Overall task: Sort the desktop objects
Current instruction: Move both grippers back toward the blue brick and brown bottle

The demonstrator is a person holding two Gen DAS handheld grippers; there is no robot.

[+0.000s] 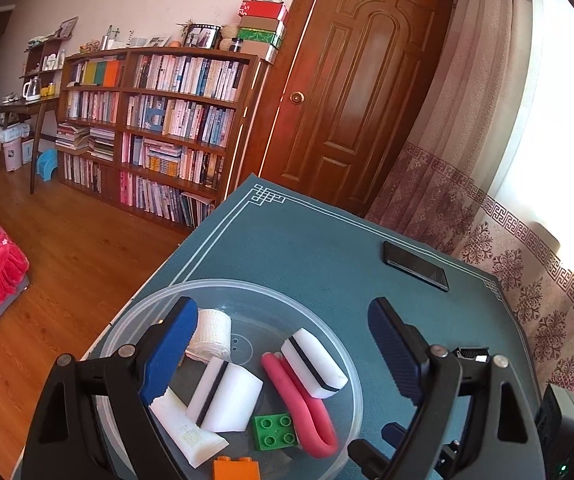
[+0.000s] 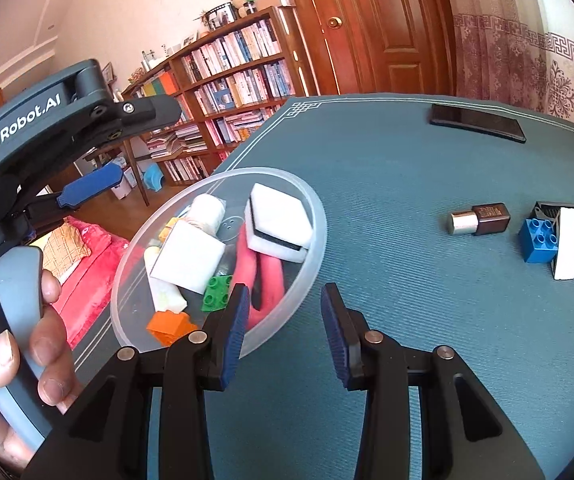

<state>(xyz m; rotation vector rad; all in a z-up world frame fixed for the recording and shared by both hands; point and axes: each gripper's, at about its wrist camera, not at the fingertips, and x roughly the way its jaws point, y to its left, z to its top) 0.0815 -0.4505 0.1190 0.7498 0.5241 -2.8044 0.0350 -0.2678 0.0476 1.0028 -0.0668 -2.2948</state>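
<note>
Clear plastic bowl (image 1: 223, 292) sits at the lower centre of the left wrist view, left of centre in the right wrist view (image 2: 315, 216), on a teal table mat (image 1: 307, 248) with a white line border. In the bowl: two white sponges with a black stripe (image 1: 314, 362) (image 1: 226, 394), a bent pink foam tube (image 1: 307, 404), a green brick (image 1: 275, 431), an orange brick (image 1: 235, 469), a white tube (image 1: 187, 428) lying under one sponge, and a roll of white gauze (image 1: 215, 330) at the far side. Same contents show in the right wrist view: upper sponge (image 2: 281, 216), lower sponge (image 2: 189, 258), pink tube (image 2: 265, 272), green brick (image 2: 217, 287), orange brick (image 2: 171, 326).

Still out on the mat, right side of the right wrist view: a blue brick (image 2: 539, 240) touching a white sponge (image 2: 567, 248) that leans on a black clip-like part (image 2: 547, 210); just left of them a small brown bottle with a silver cap (image 2: 481, 219) on its side. A black phone (image 2: 477, 122) lies flat near the mat's far edge, well apart from the rest.

Left gripper (image 1: 283, 352): jaws spread wide, hanging over the bowl, holding nothing; its left blue pad (image 1: 171, 352) overlaps the gauze and white tube in the picture, contact unclear. A hand (image 2: 27, 356) grips its grey handle at lower left of the right wrist view.

Right gripper (image 2: 283, 332): jaws parted, nothing between them, sitting at the near rim of the bowl; left pad (image 2: 233, 332) overlaps the rim, right pad over bare mat.
</note>
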